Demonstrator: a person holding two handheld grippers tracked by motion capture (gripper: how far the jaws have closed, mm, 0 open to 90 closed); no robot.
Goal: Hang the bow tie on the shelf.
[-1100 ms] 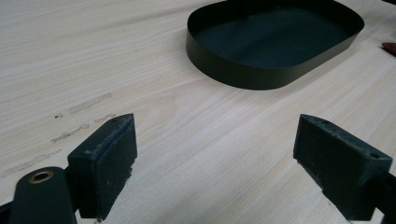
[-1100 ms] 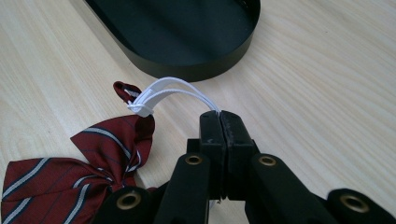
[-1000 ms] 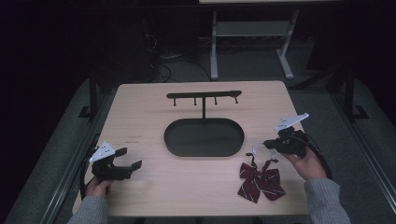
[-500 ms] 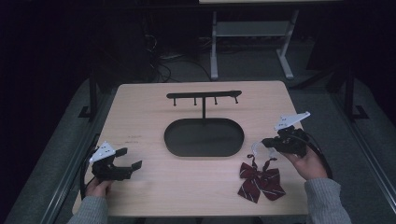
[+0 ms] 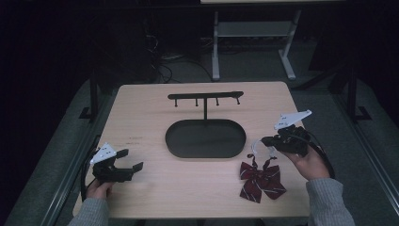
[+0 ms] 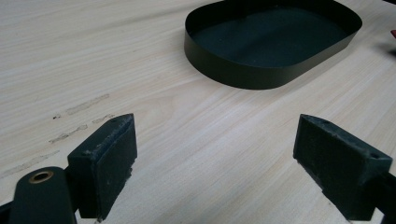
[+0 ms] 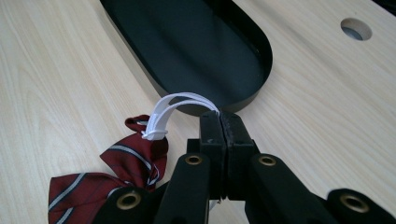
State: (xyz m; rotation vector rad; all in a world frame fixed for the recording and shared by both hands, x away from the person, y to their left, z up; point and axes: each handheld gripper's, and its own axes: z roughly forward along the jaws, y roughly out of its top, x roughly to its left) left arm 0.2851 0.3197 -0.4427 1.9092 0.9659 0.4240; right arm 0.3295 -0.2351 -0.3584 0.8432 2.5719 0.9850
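A dark red striped bow tie point(image 5: 260, 179) point(image 7: 116, 172) lies near the table's front right, with a white elastic loop point(image 5: 256, 147) point(image 7: 173, 108) rising from its knot. My right gripper point(image 5: 268, 141) point(image 7: 220, 117) is shut on that loop, just right of the black oval tray point(image 5: 205, 138) point(image 7: 187, 51). Behind the tray, a post bears a black bar with small pegs point(image 5: 205, 97). At the front left, my left gripper point(image 5: 133, 160) point(image 6: 212, 163) stands open above bare wood, nothing between its pads point(image 6: 109, 158).
The wooden table point(image 5: 141, 113) has a round hole point(image 7: 356, 29) near the right gripper. Faint scuff marks point(image 6: 79, 119) cross the wood by the left gripper. A white metal frame point(image 5: 254, 37) stands on the floor behind the table.
My right gripper has lifted slightly with the white loop, pulling it taut above the bow tie. The left gripper has stayed in place.
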